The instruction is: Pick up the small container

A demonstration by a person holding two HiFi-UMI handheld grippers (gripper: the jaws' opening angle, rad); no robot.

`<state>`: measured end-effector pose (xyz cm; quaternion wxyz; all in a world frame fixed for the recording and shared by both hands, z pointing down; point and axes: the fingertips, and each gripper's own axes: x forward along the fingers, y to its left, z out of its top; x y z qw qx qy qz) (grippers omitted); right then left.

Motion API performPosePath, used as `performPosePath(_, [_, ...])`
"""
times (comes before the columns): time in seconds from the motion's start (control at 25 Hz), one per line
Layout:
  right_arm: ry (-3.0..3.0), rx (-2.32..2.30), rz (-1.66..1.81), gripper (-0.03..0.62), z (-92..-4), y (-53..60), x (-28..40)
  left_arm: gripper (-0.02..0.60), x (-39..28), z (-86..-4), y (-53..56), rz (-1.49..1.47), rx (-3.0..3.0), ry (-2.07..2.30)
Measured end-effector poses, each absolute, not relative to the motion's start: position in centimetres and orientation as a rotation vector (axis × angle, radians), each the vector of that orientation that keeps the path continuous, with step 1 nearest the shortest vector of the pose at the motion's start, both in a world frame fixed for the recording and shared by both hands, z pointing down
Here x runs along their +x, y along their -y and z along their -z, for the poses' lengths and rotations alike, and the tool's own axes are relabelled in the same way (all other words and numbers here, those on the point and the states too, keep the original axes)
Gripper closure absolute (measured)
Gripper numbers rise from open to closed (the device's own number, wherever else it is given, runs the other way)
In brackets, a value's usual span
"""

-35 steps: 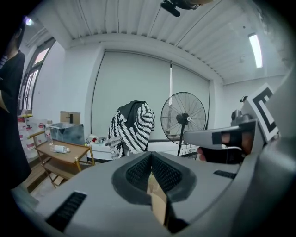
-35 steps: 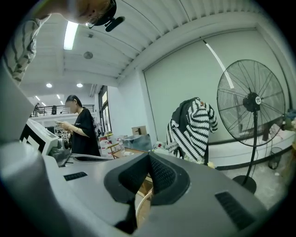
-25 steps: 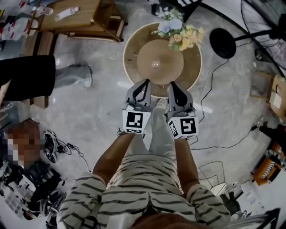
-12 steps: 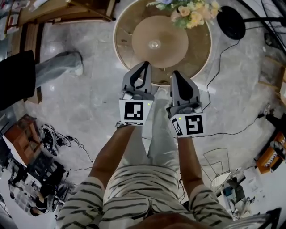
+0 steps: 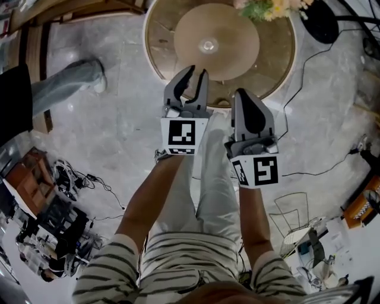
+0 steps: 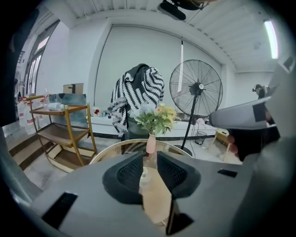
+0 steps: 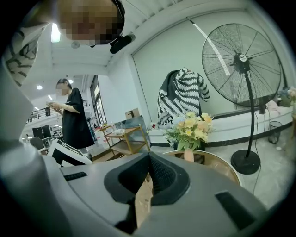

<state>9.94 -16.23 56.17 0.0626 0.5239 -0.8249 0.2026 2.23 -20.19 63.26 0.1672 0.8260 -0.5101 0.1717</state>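
The small clear container stands at the middle of the brown disc on the round table. My left gripper hovers over the table's near edge, short of the container. Its jaws are opening, with a narrow gap and nothing between them. In the left gripper view the container shows through that gap, farther off, ahead of the left gripper. My right gripper sits beside it, a little nearer to me, shut and empty. In the right gripper view the right gripper has its pads meeting.
A pink vase of flowers stands on the table's far side, with the flowers at the head view's top edge. A standing fan and a wooden shelf unit are beyond. Cables lie on the floor to the right. A person's leg is at left.
Both grippers have moved forward to the table's near edge, and the table has come closer in view. The left gripper's jaws, closed before, have parted a little.
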Motion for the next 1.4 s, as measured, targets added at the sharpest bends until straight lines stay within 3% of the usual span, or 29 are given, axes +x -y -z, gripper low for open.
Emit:
performPosePath(0.28, [2.482,1.586,-0.64,0.585,-58.3,16.1,10.4,0.423,2.8,-67.3,21.3,-0.54,2.336,1.451])
performPosePath(0.8, [2.452,1.621,-0.672,0.585,-60.9,16.5,11.5,0.206,3.9,-73.2,23.0,-0.607,2.34,1.438])
performPosePath(1.04, [2.442,1.616,-0.68,0.585,-61.7,16.3,11.9,0.163,4.6,-75.7,24.1,-0.646,2.327,1.442])
performPosePath(1.4, [2.413,1.627,-0.688,0.585,-63.4,17.0,13.5,0.146,5.0,-79.5,26.5,-0.714,2.307,1.456])
